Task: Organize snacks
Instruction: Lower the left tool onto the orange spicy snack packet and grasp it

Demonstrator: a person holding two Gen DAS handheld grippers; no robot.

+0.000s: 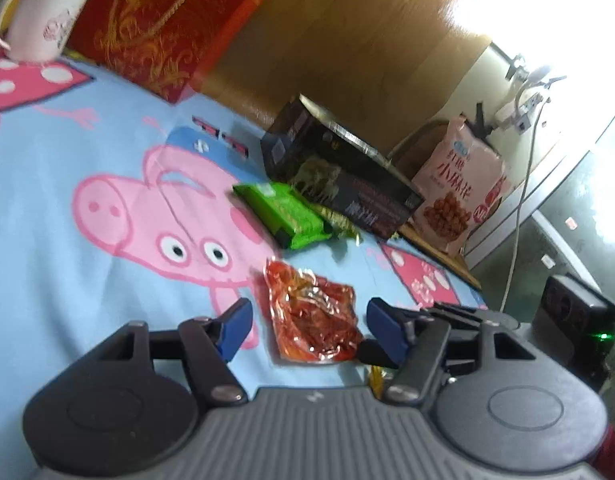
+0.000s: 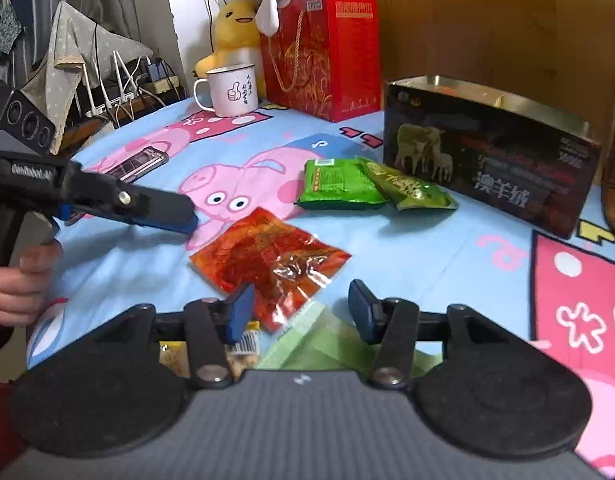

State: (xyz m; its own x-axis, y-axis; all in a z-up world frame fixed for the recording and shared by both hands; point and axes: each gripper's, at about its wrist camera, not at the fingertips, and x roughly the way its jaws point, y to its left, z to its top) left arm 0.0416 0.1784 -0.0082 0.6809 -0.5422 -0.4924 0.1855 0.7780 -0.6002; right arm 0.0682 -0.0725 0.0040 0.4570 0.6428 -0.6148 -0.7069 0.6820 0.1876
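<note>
A red, shiny snack packet (image 1: 311, 316) (image 2: 267, 260) lies flat on the blue cartoon-pig sheet (image 1: 67, 240) (image 2: 427, 248). My left gripper (image 1: 311, 330) (image 2: 175, 216) is open, its blue pads on either side of the packet without touching it. My right gripper (image 2: 301, 312) is also open, and the packet's near corner reaches in between its pads. Two green packets (image 2: 339, 184) (image 2: 407, 190) lie further back, and one green packet (image 1: 287, 216) shows in the left wrist view. A pale green packet (image 2: 315, 344) and a yellow one (image 2: 243, 344) lie under the right gripper.
A black box (image 1: 339, 176) (image 2: 487, 160) stands behind the green packets. At the back are a red gift box (image 1: 167, 28) (image 2: 323, 56) and a white mug (image 1: 39, 24) (image 2: 231, 90). A pink snack bag (image 1: 459, 192) leans beyond the bed edge. A phone (image 2: 139, 164) lies left.
</note>
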